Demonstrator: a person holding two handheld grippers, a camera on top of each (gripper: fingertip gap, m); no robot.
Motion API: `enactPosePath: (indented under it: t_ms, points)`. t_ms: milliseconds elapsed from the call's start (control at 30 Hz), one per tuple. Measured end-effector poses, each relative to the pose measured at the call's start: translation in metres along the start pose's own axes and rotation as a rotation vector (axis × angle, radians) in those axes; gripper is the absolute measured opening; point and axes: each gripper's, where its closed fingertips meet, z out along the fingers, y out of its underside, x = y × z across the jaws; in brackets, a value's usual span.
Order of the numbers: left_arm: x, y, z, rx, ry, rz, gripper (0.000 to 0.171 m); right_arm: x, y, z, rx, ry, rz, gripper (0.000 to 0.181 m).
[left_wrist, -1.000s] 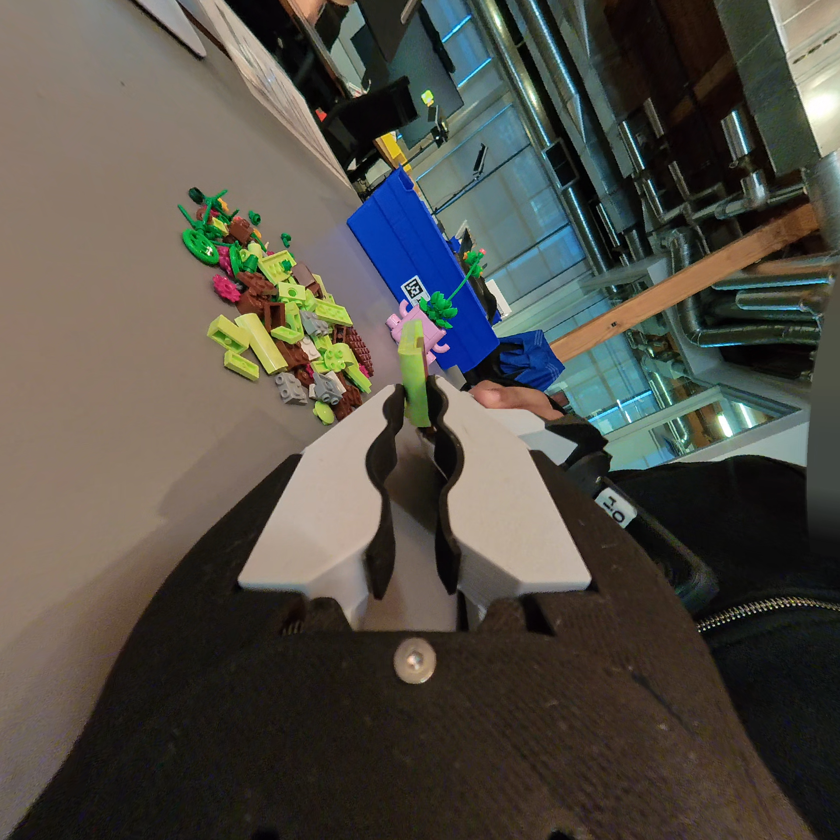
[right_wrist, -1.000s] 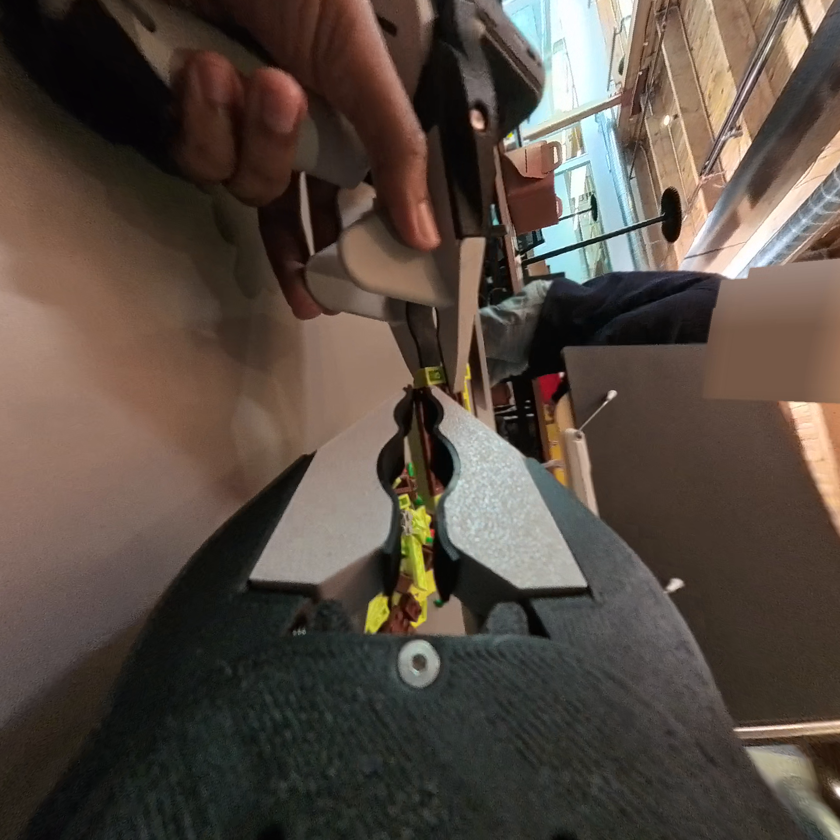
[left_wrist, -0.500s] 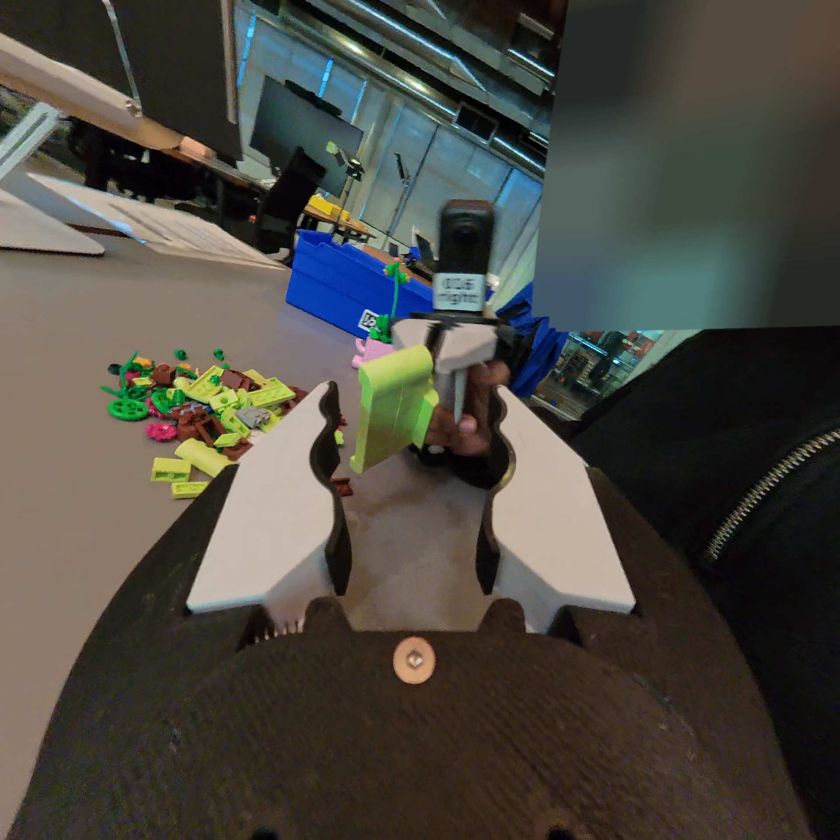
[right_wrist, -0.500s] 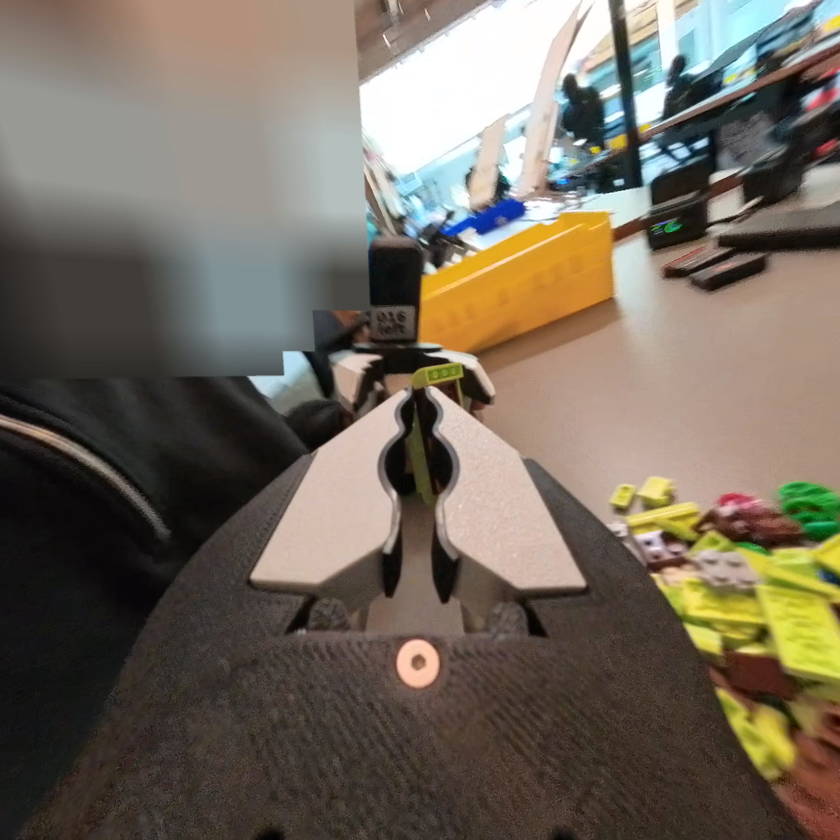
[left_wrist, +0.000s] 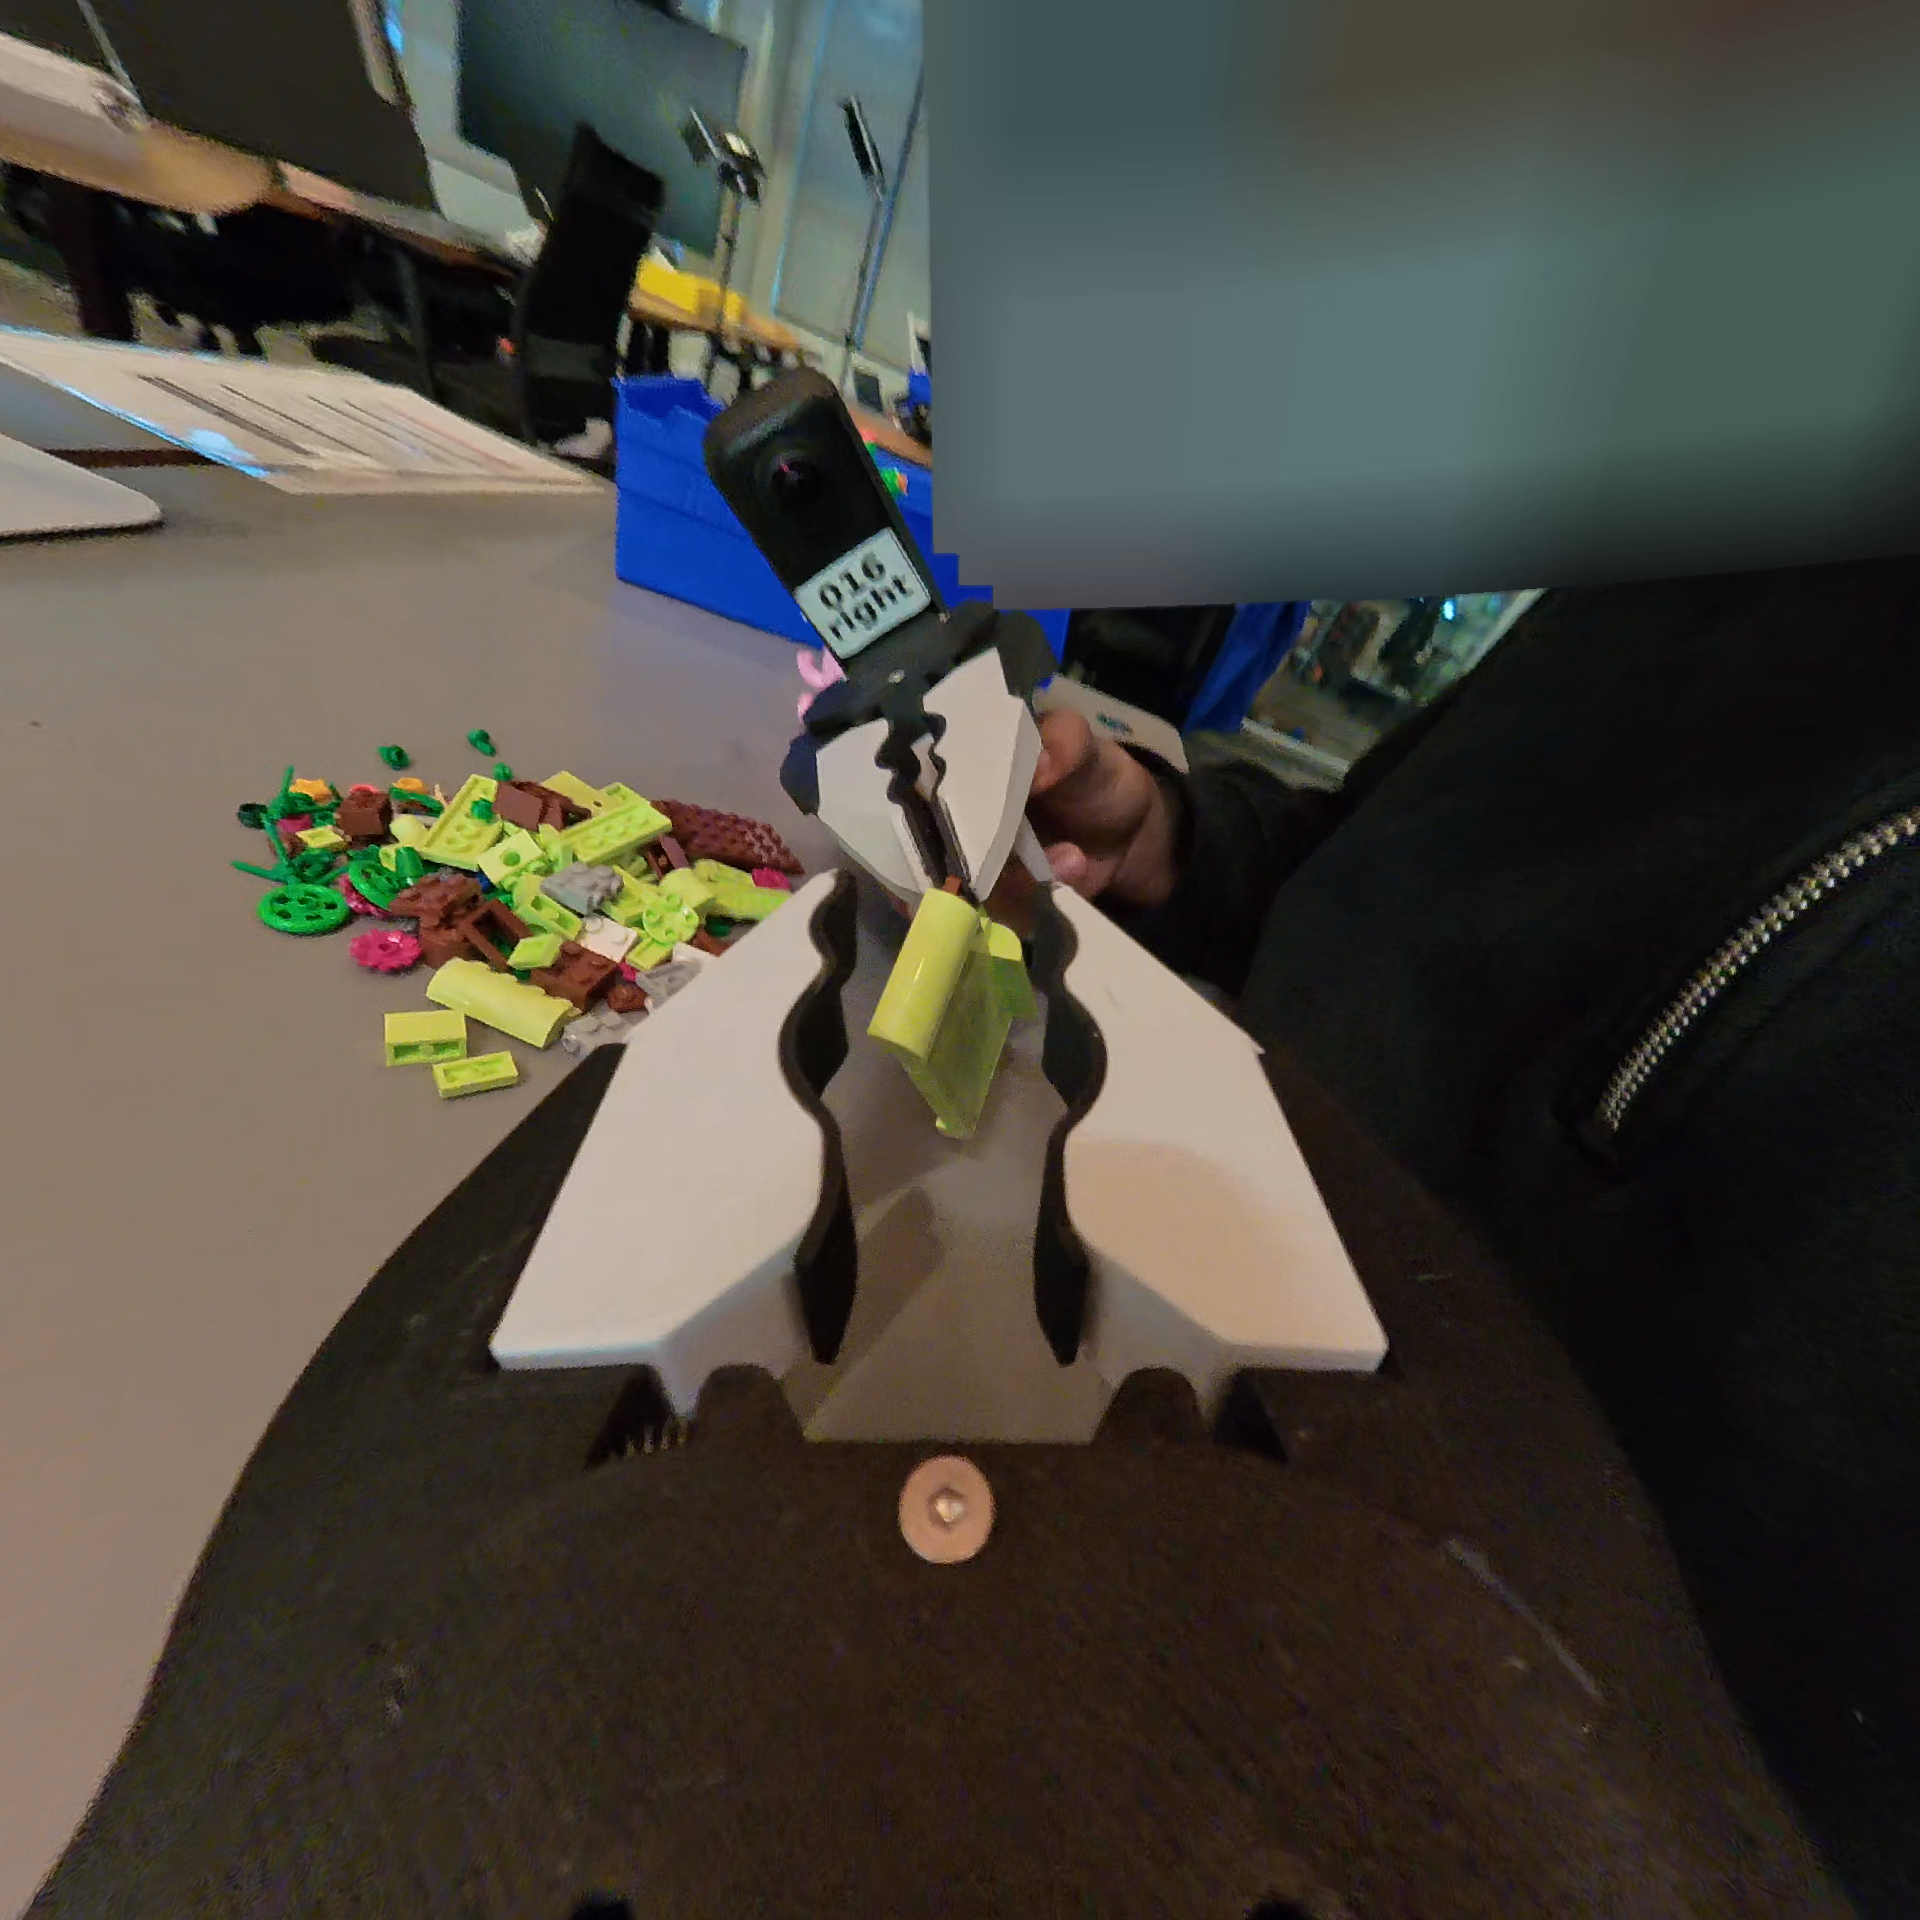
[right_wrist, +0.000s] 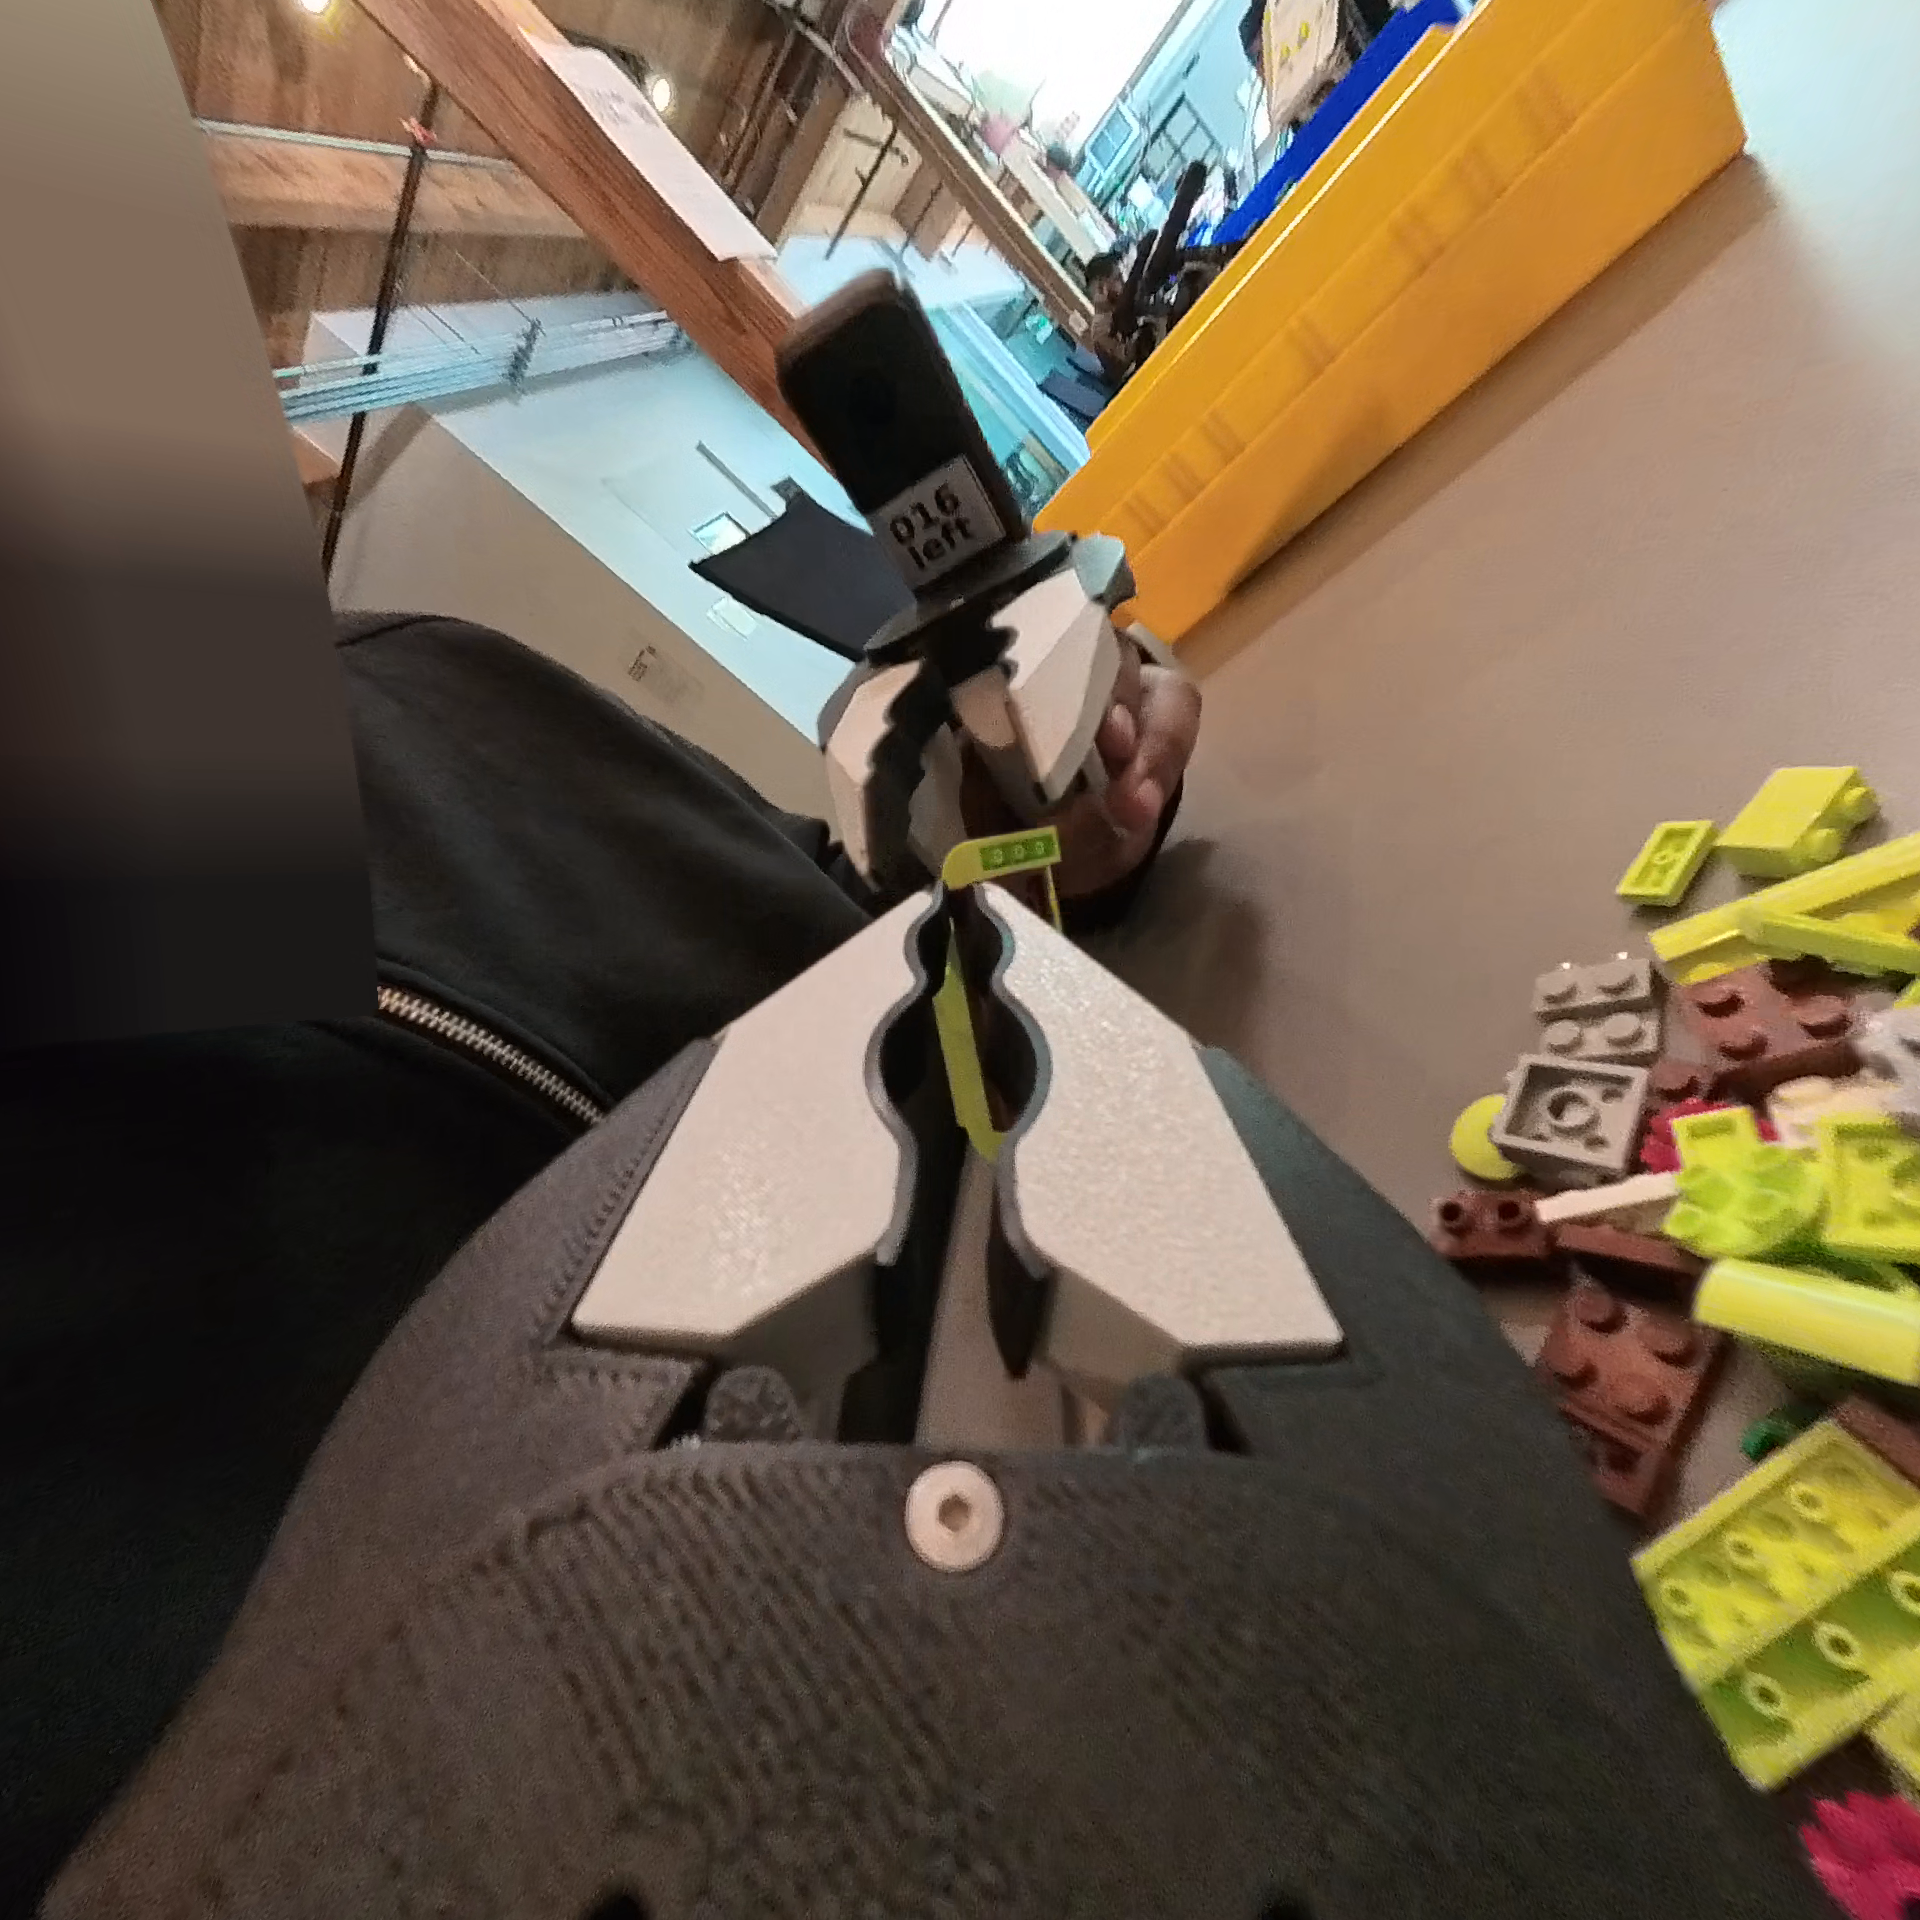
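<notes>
Lime-green brick assembly (left_wrist: 940, 1013) hangs clamped in the right gripper (right_wrist: 961, 914), dangling between the left gripper (left_wrist: 940, 925) and its wide-apart fingers (left_wrist: 727, 1049) (touching neither), above the grey table (left_wrist: 208, 1091) beside the loose brick pile (left_wrist: 520, 894)

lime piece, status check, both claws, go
Right claw shut on lime piece. Left claw open around it, not gripping. Brick pile off aside on table.

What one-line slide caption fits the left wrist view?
Open left gripper faces the right gripper, which is shut on a lime brick piece, beside a pile of loose bricks on the grey table.
</notes>
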Motion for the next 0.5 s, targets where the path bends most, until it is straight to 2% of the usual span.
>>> enactPosePath:
  t_ms: [67, 133, 233, 300, 500]
  points:
    - [0.001, 0.009, 0.002, -0.082, 0.016, 0.018, 0.031, 0.000, 0.006, 0.004, -0.039, -0.003, 0.005, 0.000]
    - [0.005, 0.020, 0.004, -0.175, 0.053, 0.051, 0.017, 0.002, 0.008, 0.005, -0.053, 0.013, 0.013, 0.000]
    - [-0.001, 0.031, 0.004, -0.269, 0.040, 0.083, 0.011, 0.006, 0.008, 0.004, -0.047, 0.018, 0.053, 0.000]
    - [0.001, 0.034, 0.004, -0.295, 0.068, 0.092, 0.005, 0.009, 0.009, 0.004, -0.054, 0.028, 0.064, 0.001]
    - [0.000, 0.041, 0.005, -0.355, 0.093, 0.071, 0.005, 0.012, 0.006, 0.003, -0.082, 0.108, -0.066, 0.008]
